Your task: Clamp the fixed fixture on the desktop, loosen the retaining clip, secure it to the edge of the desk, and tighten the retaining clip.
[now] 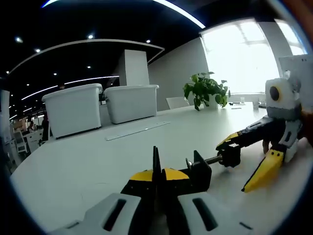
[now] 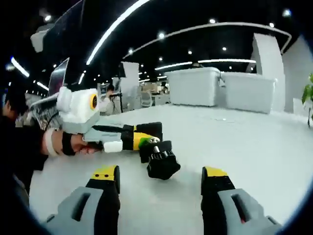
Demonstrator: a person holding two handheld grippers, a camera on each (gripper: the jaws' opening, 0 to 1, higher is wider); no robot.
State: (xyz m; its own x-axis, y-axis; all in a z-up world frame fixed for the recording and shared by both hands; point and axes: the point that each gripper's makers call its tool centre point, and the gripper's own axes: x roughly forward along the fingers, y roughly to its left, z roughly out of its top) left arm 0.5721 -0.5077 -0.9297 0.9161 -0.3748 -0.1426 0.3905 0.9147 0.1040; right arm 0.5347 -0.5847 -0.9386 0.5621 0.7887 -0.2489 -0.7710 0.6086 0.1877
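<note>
Left tongs (image 1: 157, 178) grip the clamp (image 1: 198, 171) at six o'clock in their own view, pinning it to the tabletop (image 1: 88, 156) so the spread right tongs (image 2: 160, 183) can likely reach its knob (image 2: 161, 161) just ahead.

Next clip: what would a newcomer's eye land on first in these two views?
The black clamp on the white desk, pinched by the shut left gripper, with its knob toward the right gripper, whose jaws stand open. Behind it stand two white bins and a potted plant by the bright window.
</note>
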